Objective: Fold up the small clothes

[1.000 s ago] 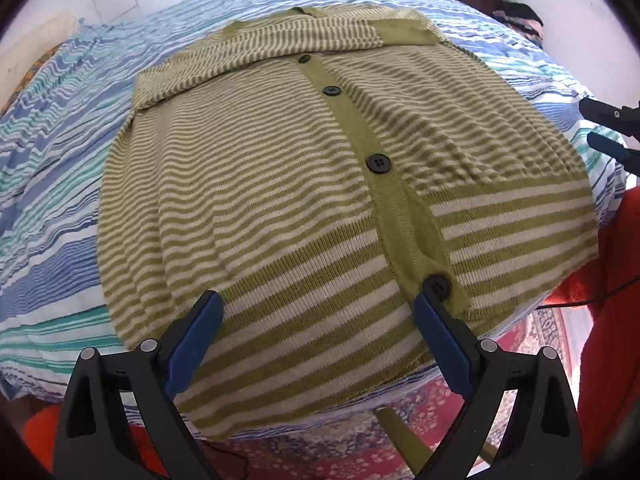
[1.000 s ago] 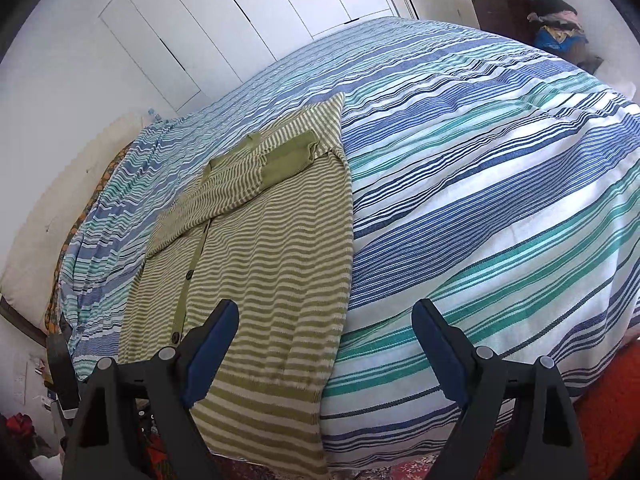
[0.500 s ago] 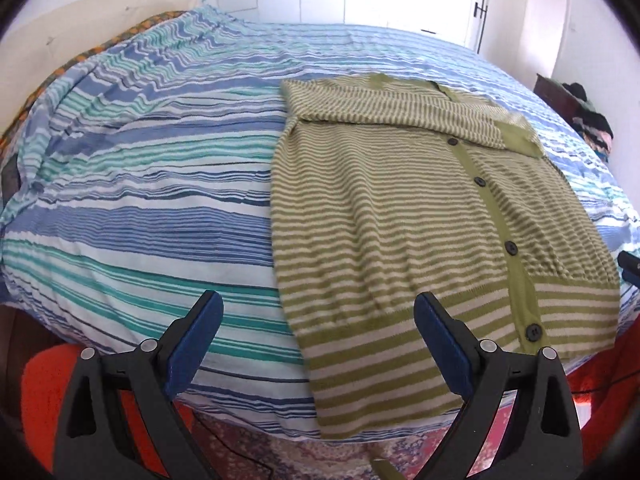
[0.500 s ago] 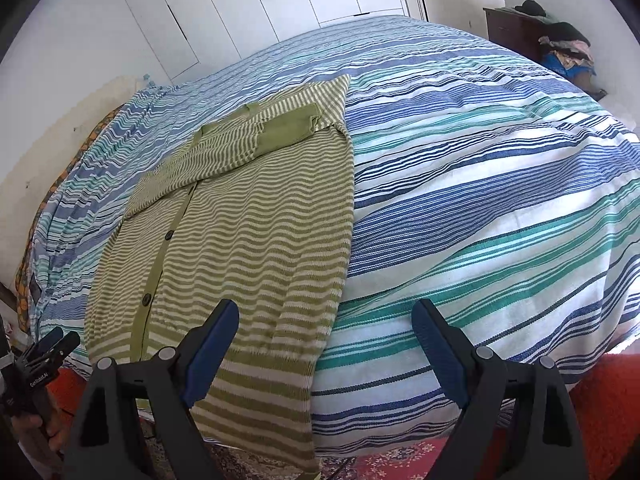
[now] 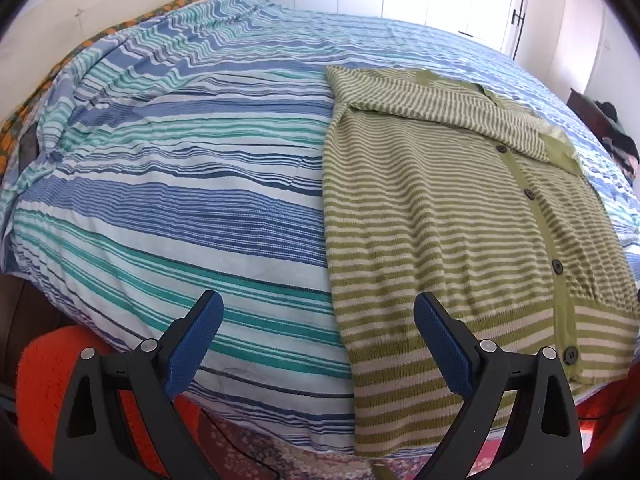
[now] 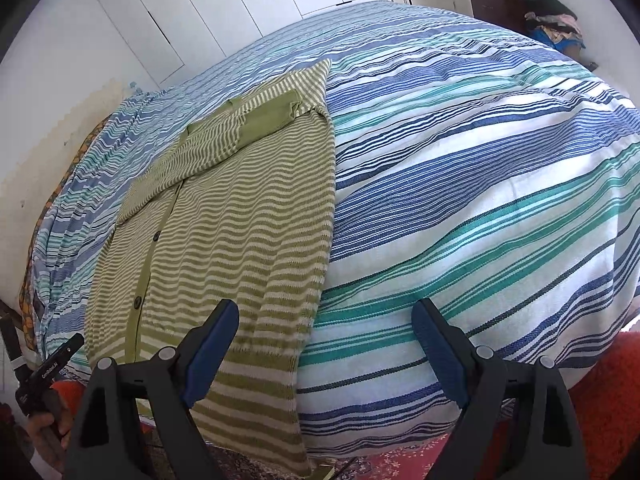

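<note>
A green and cream striped cardigan lies flat and buttoned on the bed, with both sleeves folded across its chest. Its hem hangs over the near bed edge. My left gripper stands open above the cardigan's left side edge near the hem, nothing between its blue pads. In the right wrist view the same cardigan fills the left half. My right gripper is open over the cardigan's right side edge near the hem, holding nothing. The left gripper's body and a hand show at the lower left of that view.
A blue, teal and white striped bedspread covers the bed. White wardrobe doors stand behind. A dark dresser with piled clothes sits at the far right. Orange fabric and a patterned rug lie below the bed edge.
The left wrist view has swung left: the cardigan, first filling it, now sits in the right half with bare bedspread at left. The right wrist view barely changed.
</note>
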Tool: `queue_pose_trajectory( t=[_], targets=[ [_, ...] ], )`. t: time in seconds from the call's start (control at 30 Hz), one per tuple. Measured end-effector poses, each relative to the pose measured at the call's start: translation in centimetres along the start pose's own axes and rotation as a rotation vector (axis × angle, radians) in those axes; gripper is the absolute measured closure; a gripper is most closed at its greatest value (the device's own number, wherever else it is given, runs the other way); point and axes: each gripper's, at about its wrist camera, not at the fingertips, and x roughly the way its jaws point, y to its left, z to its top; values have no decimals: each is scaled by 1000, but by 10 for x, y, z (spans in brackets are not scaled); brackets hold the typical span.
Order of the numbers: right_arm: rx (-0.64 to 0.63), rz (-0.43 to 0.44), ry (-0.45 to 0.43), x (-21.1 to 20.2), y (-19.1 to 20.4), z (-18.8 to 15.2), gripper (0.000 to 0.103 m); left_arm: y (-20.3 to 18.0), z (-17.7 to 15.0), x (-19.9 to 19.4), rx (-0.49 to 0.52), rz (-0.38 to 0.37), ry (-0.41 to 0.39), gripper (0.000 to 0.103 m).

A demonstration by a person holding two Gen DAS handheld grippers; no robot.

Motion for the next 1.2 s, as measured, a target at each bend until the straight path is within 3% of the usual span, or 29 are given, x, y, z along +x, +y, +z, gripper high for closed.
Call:
queue_pose_trajectory(
  t=[0.77,1.2],
  targets=[
    [-15,-17,25,9,2,-3,13,20,0,21,-101,5,85,6],
    [-19,-17,28,11,2,-4,11,19,0,27,-99,6,108,5]
  ],
)
